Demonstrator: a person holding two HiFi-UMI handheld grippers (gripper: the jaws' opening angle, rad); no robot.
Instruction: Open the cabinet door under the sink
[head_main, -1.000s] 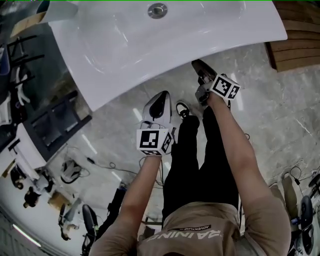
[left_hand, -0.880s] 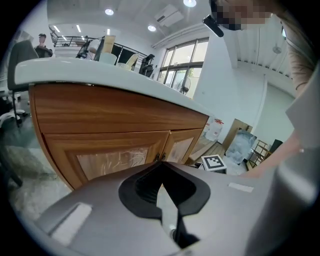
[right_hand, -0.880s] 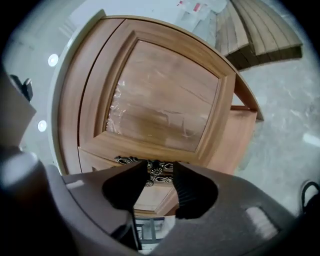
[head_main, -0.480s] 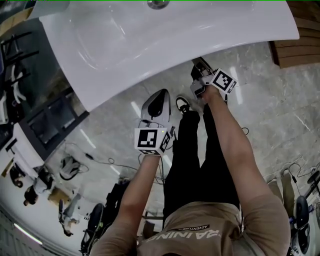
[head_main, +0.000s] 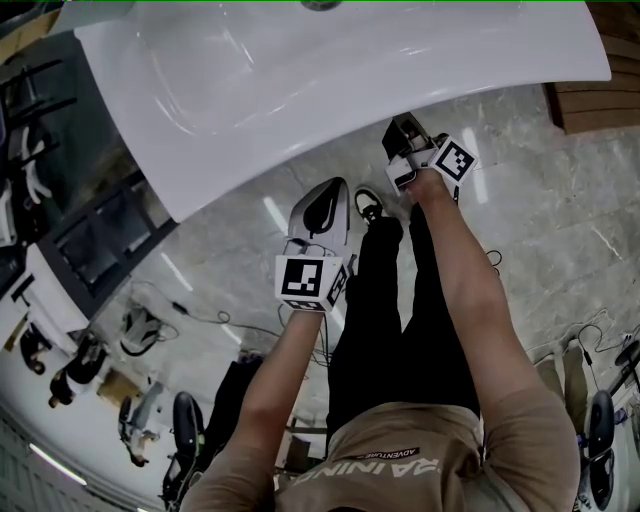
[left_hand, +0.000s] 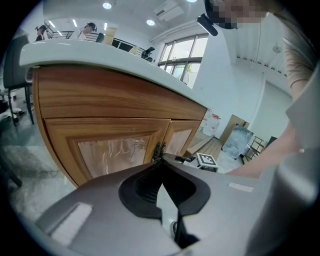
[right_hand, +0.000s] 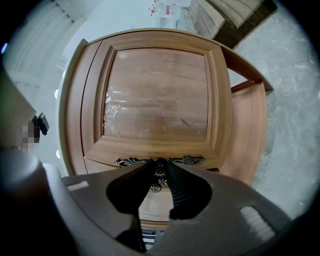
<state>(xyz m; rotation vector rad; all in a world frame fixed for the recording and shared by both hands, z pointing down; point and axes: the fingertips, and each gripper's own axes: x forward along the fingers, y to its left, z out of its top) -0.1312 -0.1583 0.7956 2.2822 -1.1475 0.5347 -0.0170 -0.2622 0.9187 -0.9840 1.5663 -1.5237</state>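
Cabinet door (right_hand: 157, 90) of brown wood stands under the white sink (head_main: 300, 80). At left, my left gripper (left_hand: 160, 161) hangs near the cabinet, jaws together and empty. At right, my right gripper (right_hand: 159, 164) meets the door, jaws closing around its ornate handle (right_hand: 190, 160).

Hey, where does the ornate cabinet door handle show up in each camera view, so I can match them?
Head view: not in it; the white sink top covers it.
Left gripper view: ornate handle, small and dark, at the seam between the two doors.
Right gripper view: low centre, between the right gripper's closing jaws.
Shared landmark: the right gripper's marker cube, in head and left gripper views.
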